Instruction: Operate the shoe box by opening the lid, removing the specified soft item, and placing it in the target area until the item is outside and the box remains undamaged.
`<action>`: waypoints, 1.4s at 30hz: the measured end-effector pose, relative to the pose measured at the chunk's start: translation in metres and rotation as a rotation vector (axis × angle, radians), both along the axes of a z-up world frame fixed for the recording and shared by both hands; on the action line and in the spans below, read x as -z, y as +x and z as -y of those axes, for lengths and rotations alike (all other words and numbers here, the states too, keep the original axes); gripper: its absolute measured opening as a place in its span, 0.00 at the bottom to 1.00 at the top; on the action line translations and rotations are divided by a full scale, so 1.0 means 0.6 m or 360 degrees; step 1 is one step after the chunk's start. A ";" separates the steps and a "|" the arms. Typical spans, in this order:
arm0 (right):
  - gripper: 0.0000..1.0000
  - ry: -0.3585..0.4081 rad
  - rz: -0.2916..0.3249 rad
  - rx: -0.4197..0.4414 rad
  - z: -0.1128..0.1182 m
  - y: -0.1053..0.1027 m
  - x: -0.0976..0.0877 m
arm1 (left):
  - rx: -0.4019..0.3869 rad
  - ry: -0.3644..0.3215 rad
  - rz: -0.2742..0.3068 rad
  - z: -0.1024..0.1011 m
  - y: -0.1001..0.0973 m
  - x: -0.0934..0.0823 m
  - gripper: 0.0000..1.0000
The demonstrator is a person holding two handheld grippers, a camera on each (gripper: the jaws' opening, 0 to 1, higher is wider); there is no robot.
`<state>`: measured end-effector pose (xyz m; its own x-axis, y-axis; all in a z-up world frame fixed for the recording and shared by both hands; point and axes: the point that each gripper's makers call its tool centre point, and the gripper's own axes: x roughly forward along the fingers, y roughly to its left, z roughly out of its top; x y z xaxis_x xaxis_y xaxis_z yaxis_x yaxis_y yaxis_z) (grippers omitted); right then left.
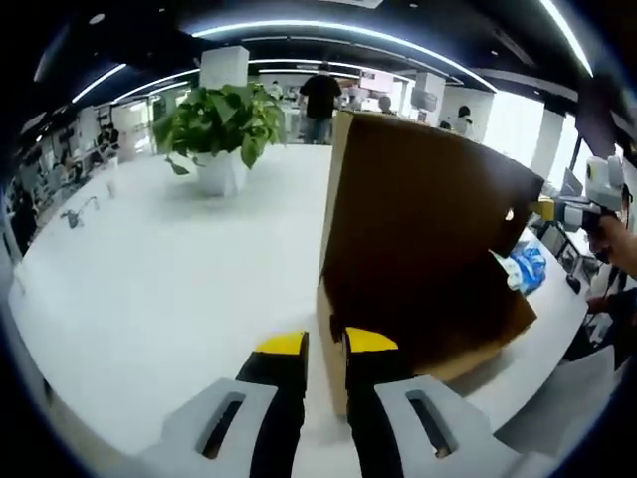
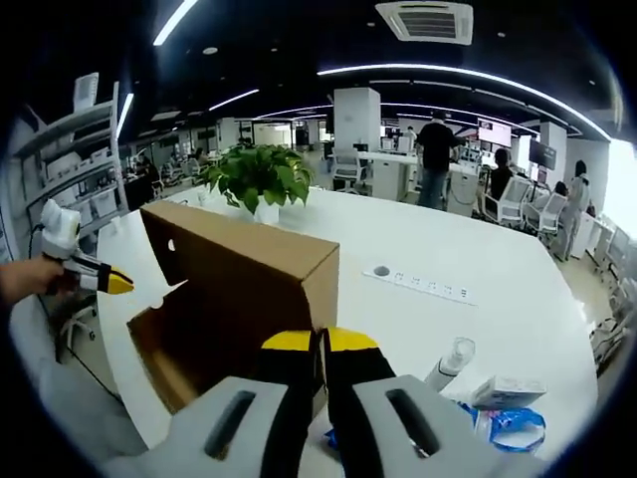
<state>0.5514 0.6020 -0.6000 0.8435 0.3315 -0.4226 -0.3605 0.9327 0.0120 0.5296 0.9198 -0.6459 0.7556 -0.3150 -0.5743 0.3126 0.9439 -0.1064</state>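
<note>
Left gripper view: the left gripper [image 1: 325, 344] rises from the bottom centre, yellow tips close together with only a narrow slit between them. The lower left corner edge of the shoe box [image 1: 423, 249] sits right at that slit; the jaws look clenched onto the cardboard edge. The box is brown cardboard, standing right of centre on the white table [image 1: 149, 269], its dark open interior facing the camera. A potted plant [image 1: 221, 129] in a white pot stands in the upper left, well apart from the box. At the right edge, the right gripper [image 1: 597, 204] is held by a person's hand [image 1: 619, 239]. A blue-and-white packet [image 1: 523, 267] lies just beyond the box's right edge. People stand in the far background, top centre.

Right gripper view: the right gripper [image 2: 320, 344] comes up from the bottom centre, tips nearly touching, apparently pinching the near corner edge of the box [image 2: 239, 274], which fills the centre left. The open side faces lower left. The left gripper [image 2: 109, 282] shows at mid left, held by a hand [image 2: 30, 277]. The plant [image 2: 257, 177] is behind the box, upper centre. A power strip [image 2: 418, 282] lies on the table [image 2: 498, 299] to the right. A spray bottle [image 2: 450, 361] and the blue packet [image 2: 503, 423] lie lower right.
</note>
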 end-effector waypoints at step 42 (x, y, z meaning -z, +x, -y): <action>0.07 -0.0085 0.0034 -0.0169 -0.022 -0.081 0.043 | 0.0273 0.0051 0.0278 0.033 0.010 -0.069 0.09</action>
<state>0.5030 0.6149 -0.6259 0.8138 0.3971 -0.4245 -0.4570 0.8883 -0.0451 0.5358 0.9000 -0.6045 0.7813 -0.4309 -0.4516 0.4796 0.8775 -0.0074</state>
